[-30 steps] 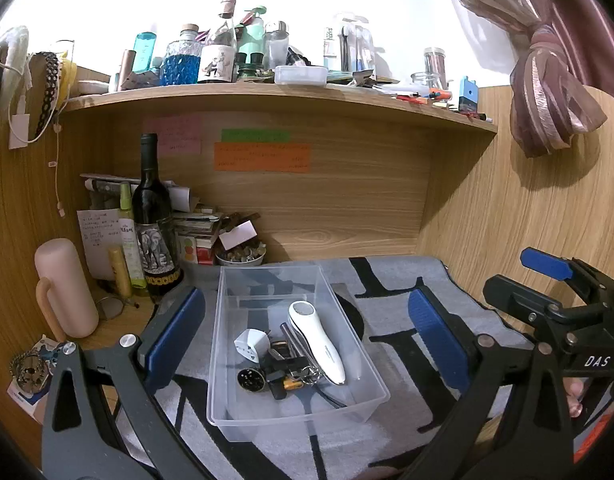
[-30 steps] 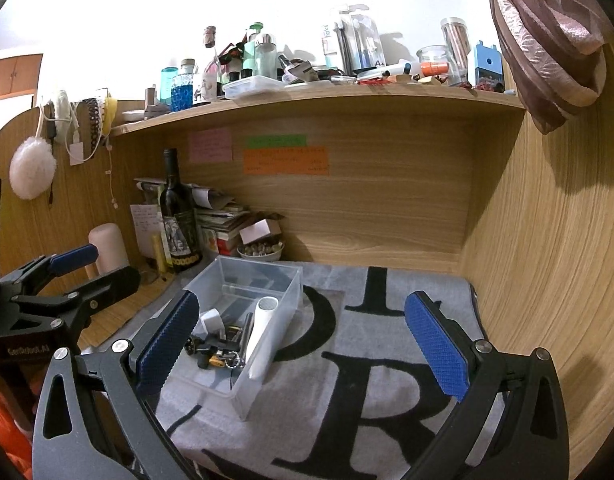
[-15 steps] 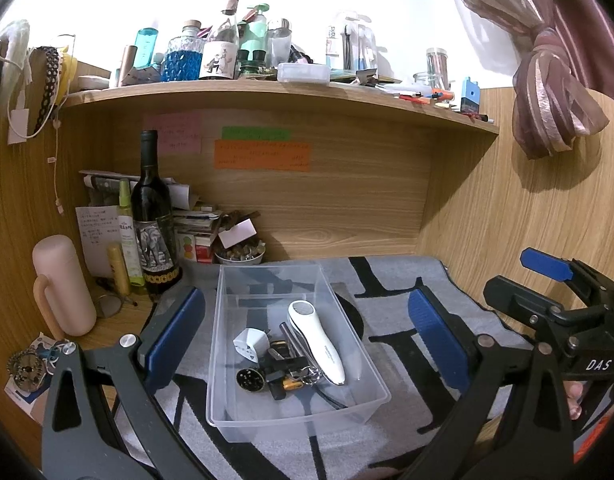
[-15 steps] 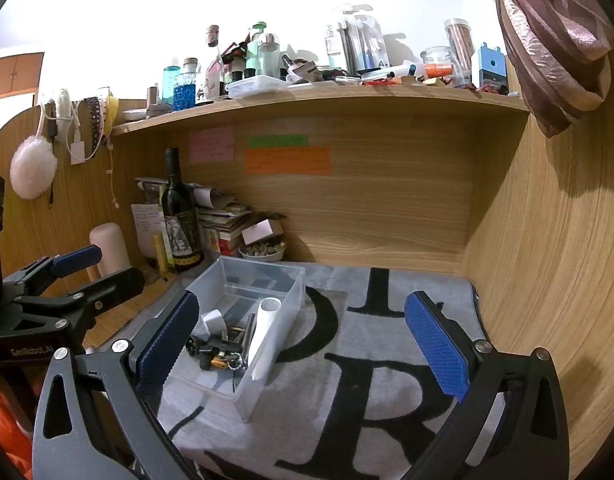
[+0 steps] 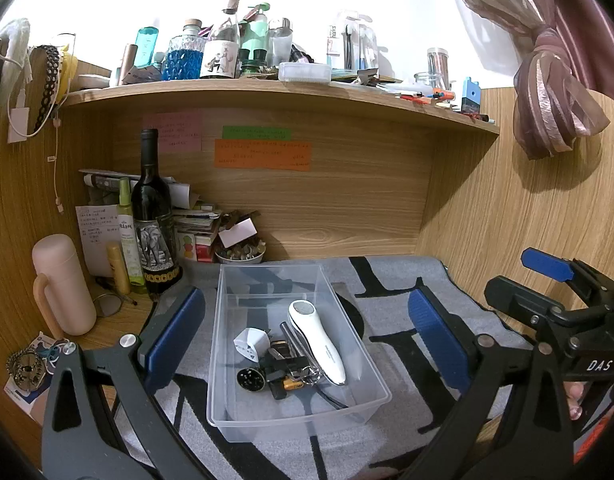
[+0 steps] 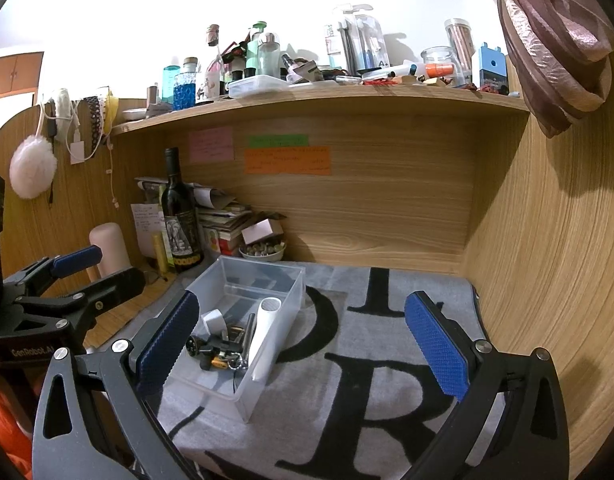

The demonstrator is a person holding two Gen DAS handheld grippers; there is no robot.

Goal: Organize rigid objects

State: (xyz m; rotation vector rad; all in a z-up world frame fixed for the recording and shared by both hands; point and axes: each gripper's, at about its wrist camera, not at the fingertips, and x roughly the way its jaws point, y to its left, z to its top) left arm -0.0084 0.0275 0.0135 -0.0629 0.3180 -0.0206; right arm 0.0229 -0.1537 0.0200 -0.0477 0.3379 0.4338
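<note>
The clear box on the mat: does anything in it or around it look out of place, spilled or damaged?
Nothing stands out. The clear box sits upright on the grey mat, with the white handheld device, white plug and small dark items inside. Nothing lies spilled on the mat.

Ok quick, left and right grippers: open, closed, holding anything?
Left gripper: open, empty, facing the clear bin.
Right gripper: open, empty, over the mat.

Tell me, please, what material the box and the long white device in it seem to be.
Box: likely clear plastic, slightly frosted; the mat's pattern shows through its walls. Long white device: probably glossy hard plastic; light glints along its smooth body.
</note>
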